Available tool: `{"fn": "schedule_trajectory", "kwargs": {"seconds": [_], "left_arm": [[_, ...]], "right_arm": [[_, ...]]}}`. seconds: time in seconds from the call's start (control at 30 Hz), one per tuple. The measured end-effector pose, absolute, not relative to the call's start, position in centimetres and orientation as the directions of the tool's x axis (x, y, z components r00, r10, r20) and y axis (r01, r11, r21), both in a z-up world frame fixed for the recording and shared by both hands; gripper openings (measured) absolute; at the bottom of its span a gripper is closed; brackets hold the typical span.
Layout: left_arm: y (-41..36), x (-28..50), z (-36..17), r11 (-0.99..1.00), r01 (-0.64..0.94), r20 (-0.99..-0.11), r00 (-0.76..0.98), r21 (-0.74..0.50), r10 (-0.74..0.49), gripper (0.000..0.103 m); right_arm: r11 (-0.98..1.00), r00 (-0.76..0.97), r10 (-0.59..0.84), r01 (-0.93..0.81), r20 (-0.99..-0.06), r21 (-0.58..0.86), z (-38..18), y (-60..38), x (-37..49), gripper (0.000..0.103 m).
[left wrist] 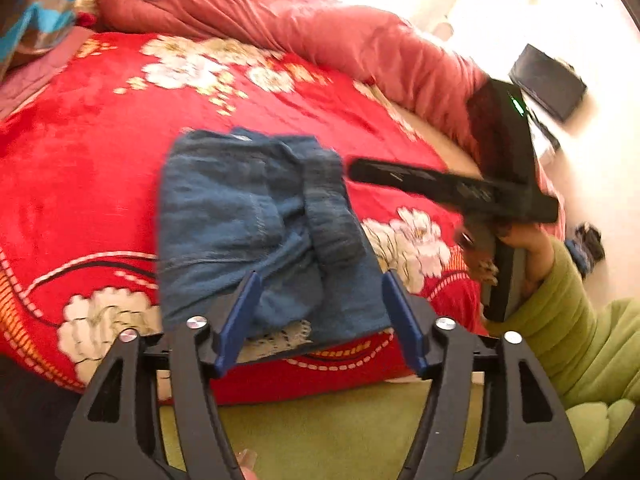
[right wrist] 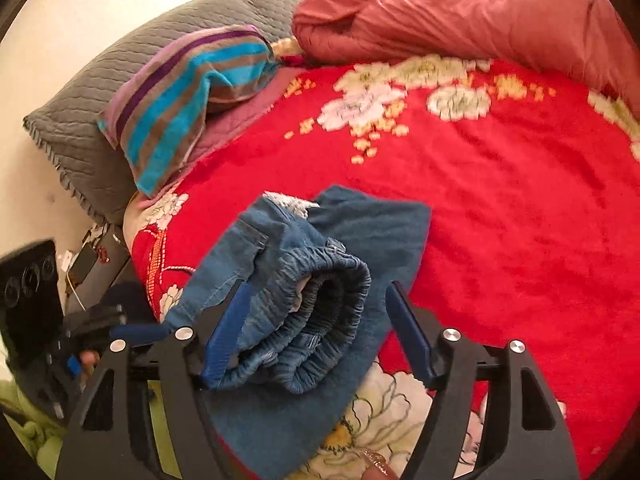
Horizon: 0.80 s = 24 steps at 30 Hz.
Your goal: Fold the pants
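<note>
**Left wrist view and right wrist view: folded pants on the bed**

Left wrist view: the left tool [left wrist: 322, 320] has its two blue-padded fingers [left wrist: 240, 320] spread apart, with nothing between them. The blue denim pants with an elastic waistband [left wrist: 248, 216] lie folded into a compact bundle on the red plush bed blanket with white flower print [left wrist: 100, 160]. The bundle sits near the blanket's front edge, just ahead of the fingers. The gathered waistband runs along the bundle's right side. A rolled pink-red quilt [left wrist: 280, 20] lies along the far side of the bed. At right, the person's hand in a green ribbed sleeve [left wrist: 568, 304] holds the black body of the right tool [left wrist: 460, 188], which points toward the pants. Whether it touches them cannot be determined; this area is motion-blurred.

Right wrist view: the right tool [right wrist: 320, 328] also has its blue-padded fingers [right wrist: 408, 328] apart. The pants [right wrist: 304, 280] lie on the blanket [right wrist: 520, 200], with the rolled waistband end between the two fingers. The left pad lies against the denim in the picture; real contact cannot be confirmed. The right pad is clear of the cloth. A striped blue, brown and purple cloth [right wrist: 180, 108] rests against a grey quilted pillow [right wrist: 92, 92] at the head of the bed. The quilt [right wrist: 460, 16] lies behind. The left tool [right wrist: 132, 332] is partly visible at lower left.
</note>
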<state>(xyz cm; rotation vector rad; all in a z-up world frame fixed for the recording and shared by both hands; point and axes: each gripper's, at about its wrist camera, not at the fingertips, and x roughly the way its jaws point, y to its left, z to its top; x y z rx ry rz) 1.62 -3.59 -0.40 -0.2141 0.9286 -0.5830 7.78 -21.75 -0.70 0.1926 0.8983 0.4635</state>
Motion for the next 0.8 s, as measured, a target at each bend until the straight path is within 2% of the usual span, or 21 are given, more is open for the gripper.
{"fn": "schedule_trajectory", "kwargs": {"seconds": [0.2, 0.43, 0.47, 0.5, 0.53, 0.6, 0.67, 0.73, 0.8], "left_arm": [[-0.6, 2.4, 0.1, 0.893, 0.257, -0.715, 0.536, -0.369, -0.449, 0.071], [1.9, 4.6, 0.7, 0.940, 0.148, -0.750, 0.571, -0.307, -0.334, 0.071], [2.1, 4.8, 0.7, 0.942, 0.142, -0.754, 0.569, -0.303, -0.328, 0.067], [2.2, 5.2, 0.6, 0.943, 0.137, -0.760, 0.563, -0.303, -0.326, 0.056], [2.1, 5.8, 0.4, 0.942, 0.136, -0.765, 0.554, -0.306, -0.328, 0.051], [1.8, 6.3, 0.2, 0.943, 0.145, -0.774, 0.540, -0.301, -0.330, 0.032], [1.0, 7.1, 0.1, 0.943, 0.171, -0.785, 0.523, -0.286, -0.333, 0.021], [0.2, 8.0, 0.0, 0.941, 0.195, -0.793, 0.507, -0.277, -0.338, 0.018], [-0.2, 9.0, -0.6, 0.939, 0.201, -0.804, 0.485, -0.280, -0.343, 0.018]], "right_arm": [[0.889, 0.569, 0.443, -0.378, -0.693, 0.259, 1.2, -21.2, 4.9, 0.080], [0.848, 0.566, 0.434, -0.519, -0.701, 0.106, 2.2, -18.0, 1.2, 0.083], [0.838, 0.561, 0.441, -0.537, -0.701, 0.097, 2.2, -17.6, 0.8, 0.083], [0.820, 0.549, 0.451, -0.567, -0.704, 0.083, 2.1, -16.8, 0.4, 0.083], [0.806, 0.543, 0.456, -0.587, -0.705, 0.070, 2.0, -16.3, 0.0, 0.083], [0.773, 0.526, 0.479, -0.633, -0.703, 0.053, 1.9, -14.9, -0.7, 0.083], [0.747, 0.496, 0.500, -0.661, -0.710, 0.064, 1.5, -13.9, -0.8, 0.083], [0.733, 0.484, 0.494, -0.679, -0.722, 0.046, 0.9, -12.7, -0.8, 0.080], [0.718, 0.480, 0.479, -0.696, -0.735, 0.013, 0.4, -11.4, -0.7, 0.071]]}}
